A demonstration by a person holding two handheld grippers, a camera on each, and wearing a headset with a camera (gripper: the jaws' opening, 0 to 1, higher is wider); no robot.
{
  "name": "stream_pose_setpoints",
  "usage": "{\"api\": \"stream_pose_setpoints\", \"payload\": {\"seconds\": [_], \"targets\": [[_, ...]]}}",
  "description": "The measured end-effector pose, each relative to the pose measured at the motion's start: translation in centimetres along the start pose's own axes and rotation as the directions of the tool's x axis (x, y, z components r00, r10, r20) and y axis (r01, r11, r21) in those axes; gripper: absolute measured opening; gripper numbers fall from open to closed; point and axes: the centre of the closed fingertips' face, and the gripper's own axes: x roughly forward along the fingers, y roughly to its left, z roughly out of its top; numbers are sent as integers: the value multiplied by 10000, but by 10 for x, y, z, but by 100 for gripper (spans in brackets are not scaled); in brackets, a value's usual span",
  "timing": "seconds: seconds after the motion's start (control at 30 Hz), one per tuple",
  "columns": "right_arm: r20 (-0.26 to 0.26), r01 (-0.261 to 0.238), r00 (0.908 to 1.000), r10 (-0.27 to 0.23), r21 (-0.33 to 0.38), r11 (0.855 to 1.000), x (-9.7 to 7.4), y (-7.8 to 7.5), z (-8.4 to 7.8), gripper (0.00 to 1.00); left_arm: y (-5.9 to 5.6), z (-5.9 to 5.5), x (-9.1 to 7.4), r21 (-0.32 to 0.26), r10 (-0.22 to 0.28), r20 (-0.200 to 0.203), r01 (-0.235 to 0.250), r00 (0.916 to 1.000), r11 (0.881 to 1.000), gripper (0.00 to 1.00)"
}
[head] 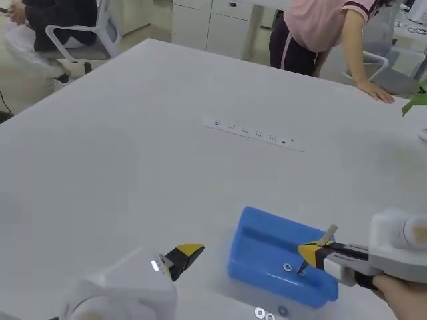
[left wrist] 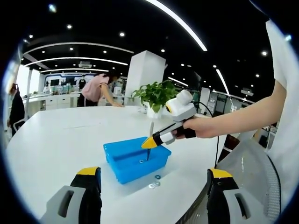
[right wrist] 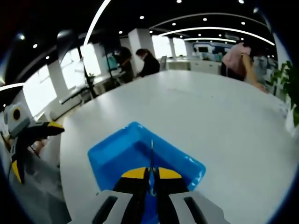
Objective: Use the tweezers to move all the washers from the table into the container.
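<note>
A blue container [head: 267, 247] stands near the table's front edge, with one washer [head: 287, 267] lying inside it. My right gripper [head: 310, 252] is shut on the tweezers [head: 327, 235], whose tips point down into the container beside that washer. In the right gripper view the tweezers [right wrist: 152, 151] reach out from the shut gripper [right wrist: 152, 173] over the container [right wrist: 126, 149]. Three washers [head: 269, 313] lie on the table in front of the container. My left gripper [head: 187, 253] hangs open and holds nothing, left of the container. The left gripper view has the container [left wrist: 126, 163] and the table washers [left wrist: 154, 183].
A white power strip [head: 253, 132] lies across the middle of the white table [head: 120, 153]. A person in a pink top [head: 327, 27] leans on the far edge. An office chair [head: 80, 40] stands at the far left. A potted plant [left wrist: 156, 95] sits on the table.
</note>
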Motion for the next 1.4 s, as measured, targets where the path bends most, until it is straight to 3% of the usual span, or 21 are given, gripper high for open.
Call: {"api": "stream_pose_setpoints", "payload": {"seconds": [0.33,0.53,0.8,0.93,1.07,1.2,1.27,1.4], "targets": [[303,-34,9995,39,-147,9999,-11,7,8,4,-1,-5,0,119,-57,-256,60,9997,9999,95],[847,-209,9962,213,-58,9998,-29,20,22,4,-2,-7,1,190,-123,-392,131,9992,9997,95],[1606,-682,9847,672,7,9977,-52,45,36,4,-3,-9,1,198,-171,-526,181,9985,9996,94],[1522,-1057,9832,1010,235,9941,-54,60,26,4,-4,-13,2,254,-243,-690,261,9973,9993,93],[1160,-1174,9867,1138,247,9928,-47,69,4,4,-4,-15,2,353,-255,-816,284,9963,9990,93],[765,-1299,9890,1265,425,9906,-36,72,-20,4,-7,-13,2,230,-369,-675,386,9970,9990,93],[616,-1373,9891,1340,526,9891,-32,73,-27,4,-7,-11,2,156,-396,-590,405,9975,9991,93],[505,-1309,9904,1284,506,9901,-25,70,-33,4,-6,-15,2,202,-356,-787,373,9963,9991,92]]}}
